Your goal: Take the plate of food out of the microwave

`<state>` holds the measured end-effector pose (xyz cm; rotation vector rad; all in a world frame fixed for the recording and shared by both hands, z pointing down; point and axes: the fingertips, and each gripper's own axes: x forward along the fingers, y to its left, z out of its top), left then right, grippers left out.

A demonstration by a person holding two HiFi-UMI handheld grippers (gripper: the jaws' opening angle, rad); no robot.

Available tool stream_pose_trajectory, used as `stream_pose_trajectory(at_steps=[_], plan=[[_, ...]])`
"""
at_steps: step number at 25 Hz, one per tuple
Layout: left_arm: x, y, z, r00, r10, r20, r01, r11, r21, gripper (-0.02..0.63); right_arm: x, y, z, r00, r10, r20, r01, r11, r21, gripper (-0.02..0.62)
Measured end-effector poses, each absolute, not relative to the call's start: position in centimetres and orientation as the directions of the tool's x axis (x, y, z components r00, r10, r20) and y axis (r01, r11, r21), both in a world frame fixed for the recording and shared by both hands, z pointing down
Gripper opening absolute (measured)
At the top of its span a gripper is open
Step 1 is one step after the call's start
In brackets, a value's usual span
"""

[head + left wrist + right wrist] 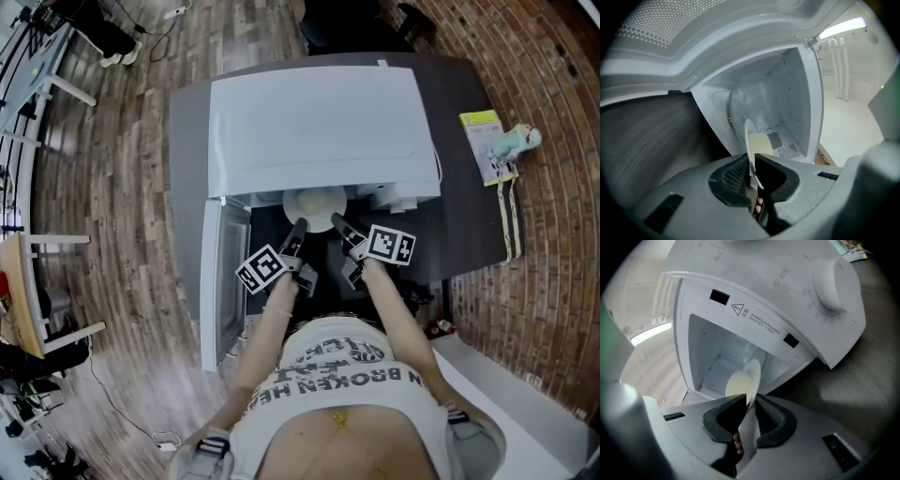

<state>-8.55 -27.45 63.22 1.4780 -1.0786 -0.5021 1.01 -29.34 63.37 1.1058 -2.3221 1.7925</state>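
A white plate (314, 208) with pale yellow food sits at the mouth of the white microwave (319, 122), half under its top edge. My left gripper (295, 228) is shut on the plate's left rim and my right gripper (338, 225) is shut on its right rim. In the left gripper view the plate (750, 140) stands edge-on between the pads of the left gripper (753, 171), with the food (761, 143) beside it and the microwave cavity (783, 103) behind. In the right gripper view the plate (753, 373) runs down into the right gripper (750, 411), food (736, 383) on its left face.
The microwave door (214, 281) hangs open to the left of my arms. The microwave stands on a dark table (469, 216), with a yellow booklet (483, 141) and a small teal object (520, 141) at the right edge. The control knob (834, 284) shows in the right gripper view.
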Motion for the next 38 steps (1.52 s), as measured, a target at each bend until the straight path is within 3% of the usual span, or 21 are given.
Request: stream_pose_trajectory(at_steps=[38], plan=[[-6.6, -22.5, 60.6, 0.587, -0.775, 0.233, -0.391, -0.019, 0.92, 0.041, 3.1, -22.8, 60.9, -0.652, -0.664, 0.366, -0.52, 0.041, -0.853, 0.057]])
